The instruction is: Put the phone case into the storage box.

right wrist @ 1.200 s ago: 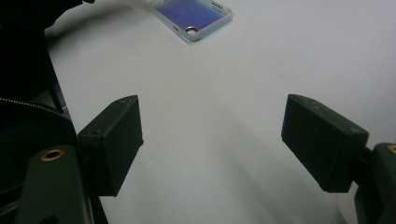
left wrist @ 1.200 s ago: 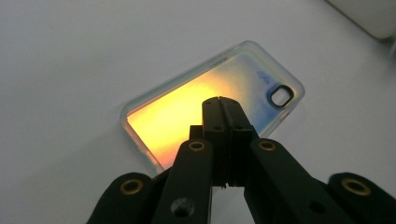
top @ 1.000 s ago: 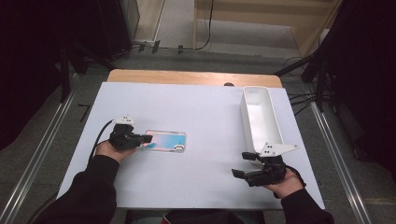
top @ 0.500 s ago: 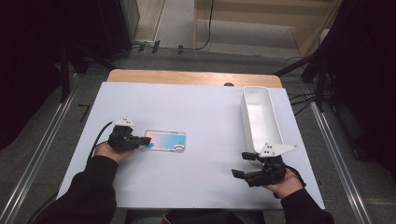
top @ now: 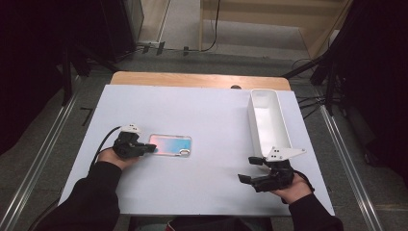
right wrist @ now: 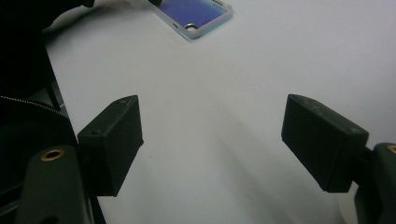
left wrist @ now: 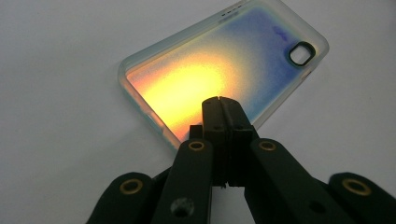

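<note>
An iridescent phone case (top: pixel 171 145) lies flat on the white table (top: pixel 207 110), left of centre. My left gripper (top: pixel 153 147) is shut, and its tips rest over the case's near-left end. In the left gripper view the closed jaws (left wrist: pixel 220 105) meet over the case (left wrist: pixel 233 65), which glows orange to blue with a camera cut-out at its far end. Nothing shows between them. My right gripper (top: pixel 248 169) stands open near the front right of the table with nothing between its pads. In the right gripper view (right wrist: pixel 212 144) the case (right wrist: pixel 194 14) shows far off.
A long white bin (top: pixel 267 122) stands at the right side of the table, just beyond my right gripper. A wooden strip (top: pixel 199 79) runs along the table's far edge. Dark stands and cables surround the table on the floor.
</note>
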{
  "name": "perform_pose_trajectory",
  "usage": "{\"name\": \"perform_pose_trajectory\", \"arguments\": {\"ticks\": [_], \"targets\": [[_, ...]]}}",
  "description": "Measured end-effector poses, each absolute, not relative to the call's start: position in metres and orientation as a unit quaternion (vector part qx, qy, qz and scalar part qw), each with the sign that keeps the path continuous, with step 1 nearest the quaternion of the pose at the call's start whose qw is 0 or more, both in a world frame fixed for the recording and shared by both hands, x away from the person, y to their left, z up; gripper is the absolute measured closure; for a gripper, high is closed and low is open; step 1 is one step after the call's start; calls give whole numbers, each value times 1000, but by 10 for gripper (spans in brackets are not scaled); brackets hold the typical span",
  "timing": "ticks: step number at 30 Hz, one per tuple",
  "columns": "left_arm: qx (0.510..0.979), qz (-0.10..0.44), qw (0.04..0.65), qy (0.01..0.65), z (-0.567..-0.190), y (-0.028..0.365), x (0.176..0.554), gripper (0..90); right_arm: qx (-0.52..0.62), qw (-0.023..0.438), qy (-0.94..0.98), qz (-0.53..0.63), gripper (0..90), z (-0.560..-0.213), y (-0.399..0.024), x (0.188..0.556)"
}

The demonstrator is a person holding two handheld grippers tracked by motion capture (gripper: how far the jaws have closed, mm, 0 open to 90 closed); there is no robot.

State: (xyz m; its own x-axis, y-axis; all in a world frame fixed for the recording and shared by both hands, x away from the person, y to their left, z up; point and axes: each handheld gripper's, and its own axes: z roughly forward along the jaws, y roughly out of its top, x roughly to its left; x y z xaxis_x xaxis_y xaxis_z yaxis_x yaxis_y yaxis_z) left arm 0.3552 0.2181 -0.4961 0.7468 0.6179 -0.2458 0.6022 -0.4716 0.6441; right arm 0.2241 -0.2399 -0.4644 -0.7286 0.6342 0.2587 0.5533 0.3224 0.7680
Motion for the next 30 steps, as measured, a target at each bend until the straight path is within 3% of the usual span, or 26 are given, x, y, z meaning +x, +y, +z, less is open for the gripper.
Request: {"name": "perform_pose_trajectory", "arguments": {"ticks": [30], "targets": [[872,-6,369,322,-498,205,343,888,356,43,814,457,196,-464,-238,226]]}}
